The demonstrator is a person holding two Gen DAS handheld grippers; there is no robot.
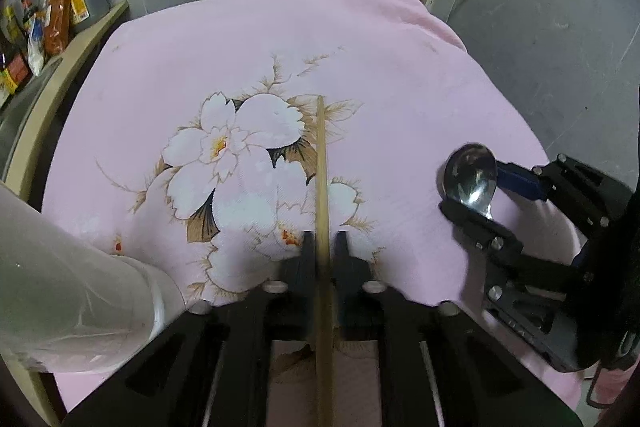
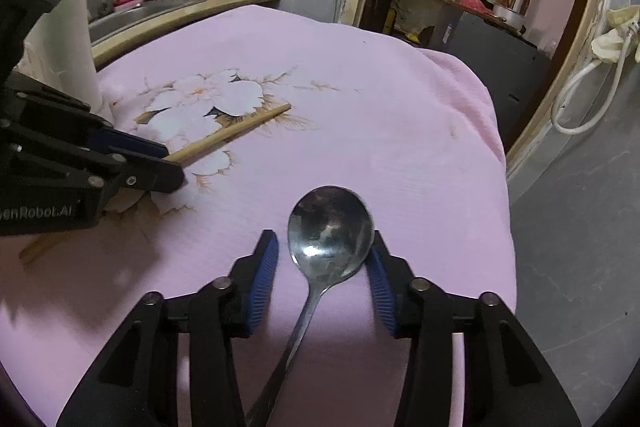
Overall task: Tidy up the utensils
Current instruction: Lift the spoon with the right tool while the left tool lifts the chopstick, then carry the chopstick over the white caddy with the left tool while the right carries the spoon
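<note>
Meanwhile, left hand-held gripper (image 1: 325, 239) pinches a chopstick (image 1: 321, 163); right hand-held gripper (image 2: 322, 259) stands spread around a spoon (image 2: 330, 231).

The spoon (image 2: 330, 239) looks like polished metal, glossy, with a bright glint and dull smears in its bowl; the chopstick (image 1: 322, 163) looks like pale wood, matt and smooth; the pink cloth (image 2: 360, 131) over the surface is soft, matt, finely ribbed, with a printed flower; the right hand-held gripper (image 2: 322, 281) is black matt plastic with ribbed blue pads (image 2: 265, 279) and shiny metal pins; the left hand-held gripper (image 1: 323, 247) is the same black plastic.
</note>
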